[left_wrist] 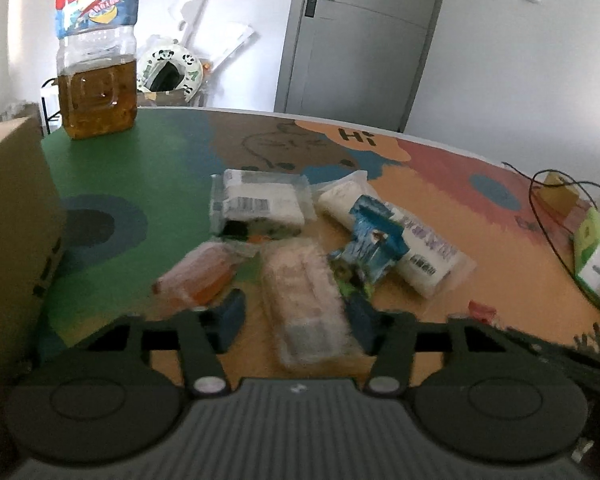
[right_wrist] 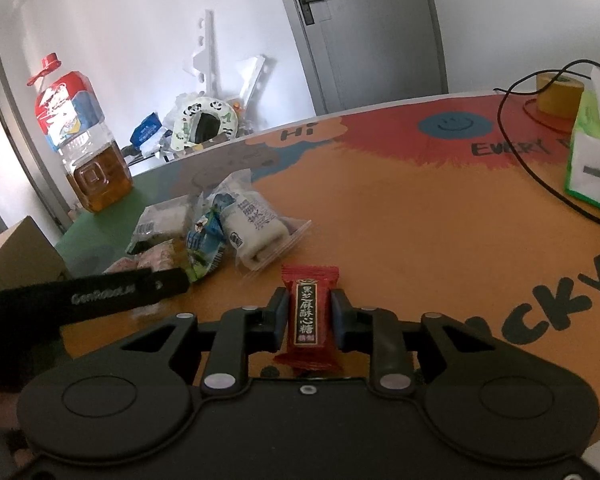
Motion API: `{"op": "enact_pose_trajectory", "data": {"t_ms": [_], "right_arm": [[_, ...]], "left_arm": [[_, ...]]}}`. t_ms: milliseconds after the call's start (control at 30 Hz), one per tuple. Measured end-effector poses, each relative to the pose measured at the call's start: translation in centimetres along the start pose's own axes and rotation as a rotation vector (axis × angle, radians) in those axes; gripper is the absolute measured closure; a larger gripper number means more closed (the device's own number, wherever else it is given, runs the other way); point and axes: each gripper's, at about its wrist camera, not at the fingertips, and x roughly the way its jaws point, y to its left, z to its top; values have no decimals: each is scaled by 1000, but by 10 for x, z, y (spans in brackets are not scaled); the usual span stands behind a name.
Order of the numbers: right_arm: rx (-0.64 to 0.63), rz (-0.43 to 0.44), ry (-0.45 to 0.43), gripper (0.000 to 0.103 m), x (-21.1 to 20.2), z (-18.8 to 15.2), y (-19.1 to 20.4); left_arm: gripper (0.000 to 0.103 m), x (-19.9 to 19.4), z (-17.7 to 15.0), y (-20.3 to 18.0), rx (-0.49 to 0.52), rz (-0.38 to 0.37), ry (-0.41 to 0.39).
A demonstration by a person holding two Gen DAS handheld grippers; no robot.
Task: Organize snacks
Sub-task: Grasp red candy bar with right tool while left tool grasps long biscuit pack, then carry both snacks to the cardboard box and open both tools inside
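A: What has the right gripper [right_wrist: 310, 312] got?

B: A red candy [right_wrist: 309, 312], 1 piece in a wrapper with a black label. The fingers [right_wrist: 281, 320] are clenched on it from both sides, and it stands upright between the blue pads, just above the table [right_wrist: 420, 220].

A: And the left gripper [left_wrist: 296, 316]?

B: It hangs low over the snack pile. Its fingers [left_wrist: 232, 314] sit on either side of a pinkish packet [left_wrist: 304, 300] in clear wrap. The picture is blurred there, and I cannot tell whether the pads press on it; there looks to be a gap on the left side.

A: What else is in the pile?

B: An orange packet [left_wrist: 198, 278] just left of the pinkish one, a white packet with a barcode [left_wrist: 260, 204] behind them, a blue packet [left_wrist: 370, 240] lying across a long white roll [left_wrist: 400, 232], and something green under the blue one.

A: Anything besides snacks?

B: A big oil bottle [left_wrist: 96, 68] at the far left corner of the table, half full of amber oil. A cardboard box [left_wrist: 12, 240] at the left edge. On the right, a green tissue pack [right_wrist: 592, 152], a roll of tape [right_wrist: 560, 92] and a black cable [right_wrist: 540, 172] looping past them.
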Motion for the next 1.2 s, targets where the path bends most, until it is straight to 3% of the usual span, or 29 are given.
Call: {"op": "enact_pose_trajectory", "data": {"t_ms": [67,167,233,333,733,1200], "right_arm": [[-2,1,3,72,0,0,4],[-16,8,8,71,0,-2,11],[-31,11,10,71,0,-3,16],[-53,5,11,81,2,-4,22],[-34,72,-47,81,-24,3,37],[-108,157,-116,81,-40,19,99]], "left_arm": [[66,-3,-2,4,5,-9,-2],[70,-8,-5,10,18,-26,-1],[70,-11,-6,12,17,-33,6],[70,-18,-7,14,3,-48,11],[70,-70,2,26,-4,-75,-71],[70,-124,24,66,-71,-60,-190]]}}
